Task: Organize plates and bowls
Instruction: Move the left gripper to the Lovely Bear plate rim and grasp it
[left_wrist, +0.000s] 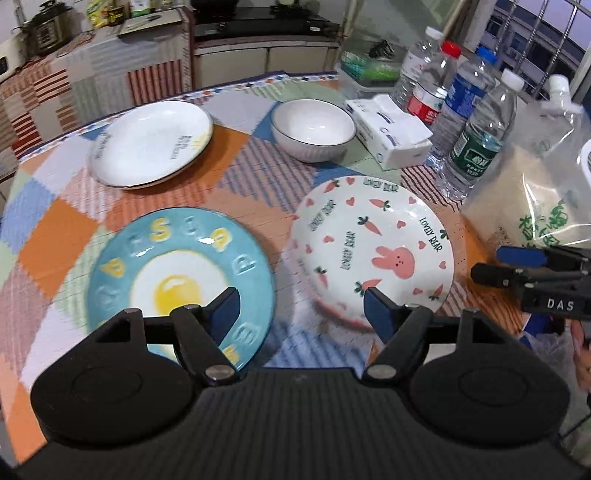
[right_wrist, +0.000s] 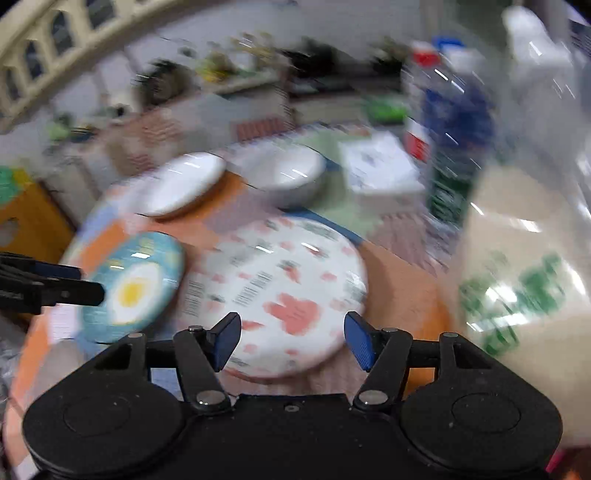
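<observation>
Blue-padded jaws on both tools, and we're hovering over a table that hasn't been sorted yet. Our left gripper (left_wrist: 301, 308) has its fingers spread apart with nothing between them, poised above the gap between the two near plates. Our right gripper (right_wrist: 291, 339) is the same story: fingers apart, empty, hanging just over the near edge of the rabbit plate (right_wrist: 284, 291), though that view is badly smeared so we can't read fine detail.

Let's take stock of the crockery. Near left sits the blue egg plate (left_wrist: 177, 266), flat on the patterned tablecloth (left_wrist: 74, 221). Just beside it on the right is the rabbit plate, close to it, though whether the rims touch we cannot tell. Far left there's the white plate (left_wrist: 151, 142), and a dark rim peeking from under its near edge hints at a second plate beneath it, though we can't be sure. Far centre, the white bowl (left_wrist: 312, 129) stands alone, just beside the tissue pack (left_wrist: 391, 133). Water bottles (left_wrist: 476, 144) and a clear bag (left_wrist: 535, 192) crowd the right side.

So by our reckoning, the job is barely under way: every piece lies on its own spot, at most one pair stacked. Left to do is gathering the plates into one pile and settling the bowl. Both tools look ready for a pick.
</observation>
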